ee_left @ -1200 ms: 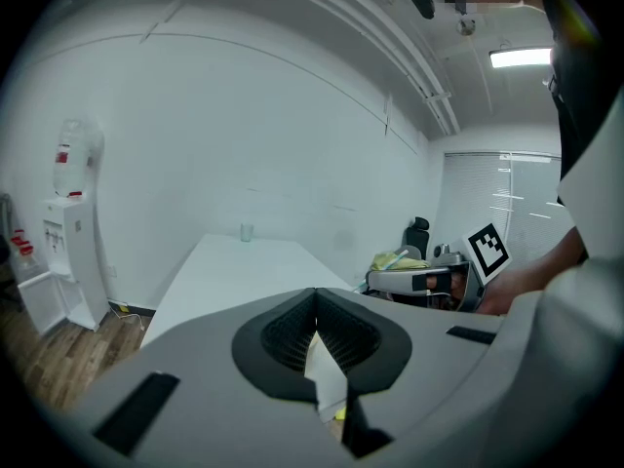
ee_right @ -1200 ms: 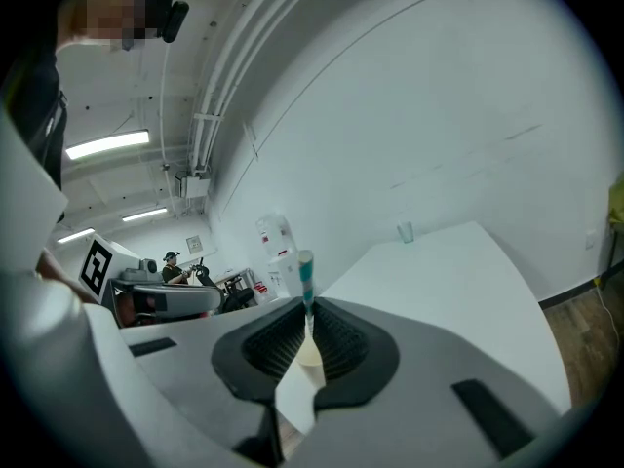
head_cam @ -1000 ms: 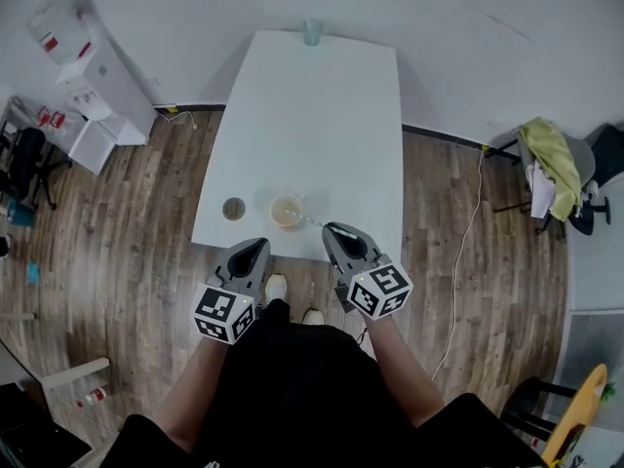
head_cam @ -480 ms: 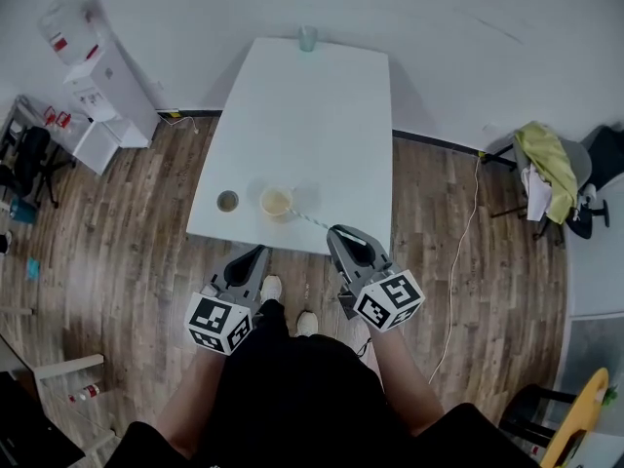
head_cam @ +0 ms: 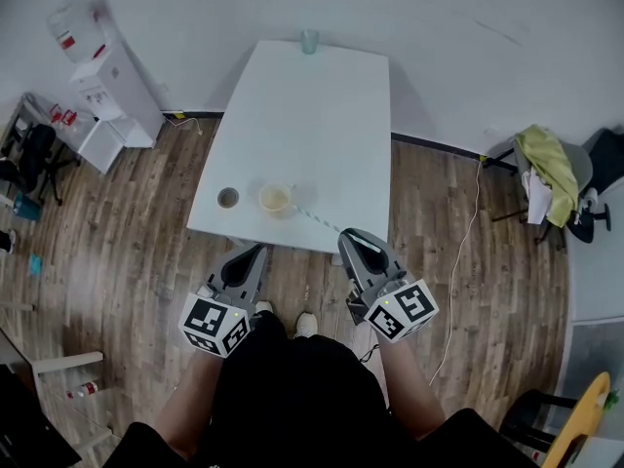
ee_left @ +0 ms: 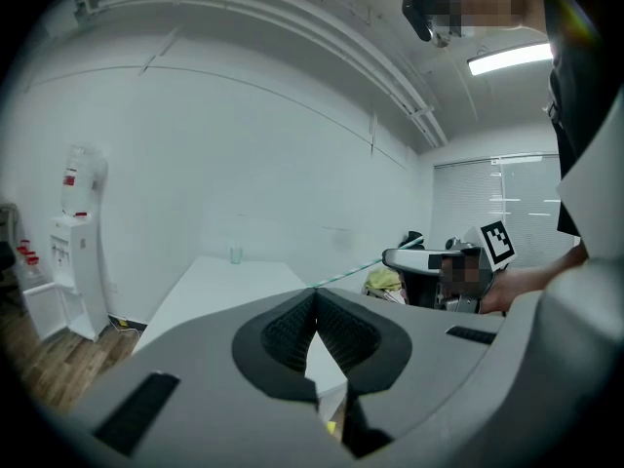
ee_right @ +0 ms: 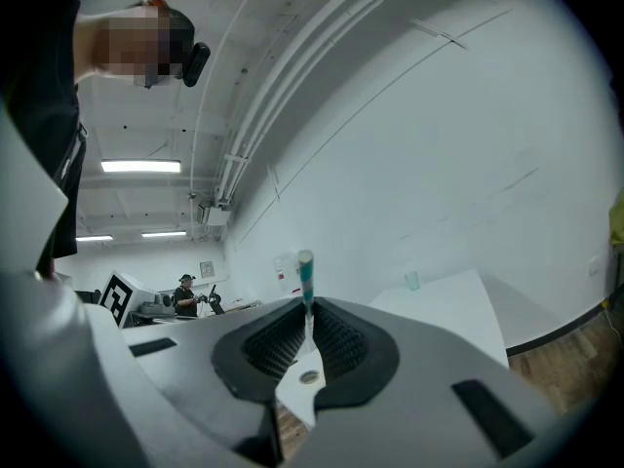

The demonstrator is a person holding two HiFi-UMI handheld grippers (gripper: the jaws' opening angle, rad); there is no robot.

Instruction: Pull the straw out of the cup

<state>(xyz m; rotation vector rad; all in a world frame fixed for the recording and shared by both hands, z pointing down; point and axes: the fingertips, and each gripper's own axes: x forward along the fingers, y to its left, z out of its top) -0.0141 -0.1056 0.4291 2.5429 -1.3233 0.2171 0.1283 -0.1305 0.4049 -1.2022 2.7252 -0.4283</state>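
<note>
A clear cup (head_cam: pixel 274 199) with pale liquid stands near the front edge of the white table (head_cam: pixel 312 115). A teal-and-white striped straw (head_cam: pixel 317 218) slants from the cup's right rim down to my right gripper (head_cam: pixel 347 235), which is shut on its near end just off the table edge. In the right gripper view the straw (ee_right: pixel 306 279) stands up between the closed pads. My left gripper (head_cam: pixel 255 253) hovers below the table edge, shut on nothing. The left gripper (ee_left: pixel 314 307) view shows the straw (ee_left: pixel 341 274) running to the right gripper (ee_left: pixel 429 258).
A small round dark-centred thing (head_cam: pixel 228 198) lies left of the cup. A pale green glass (head_cam: pixel 309 39) stands at the table's far end. A water dispenser (head_cam: pixel 97 71) is at the back left, a chair with yellow-green cloth (head_cam: pixel 544 159) at the right.
My right gripper has drawn back toward me and to the right with the straw, which now reaches farther out from the cup. The left gripper has barely moved.
</note>
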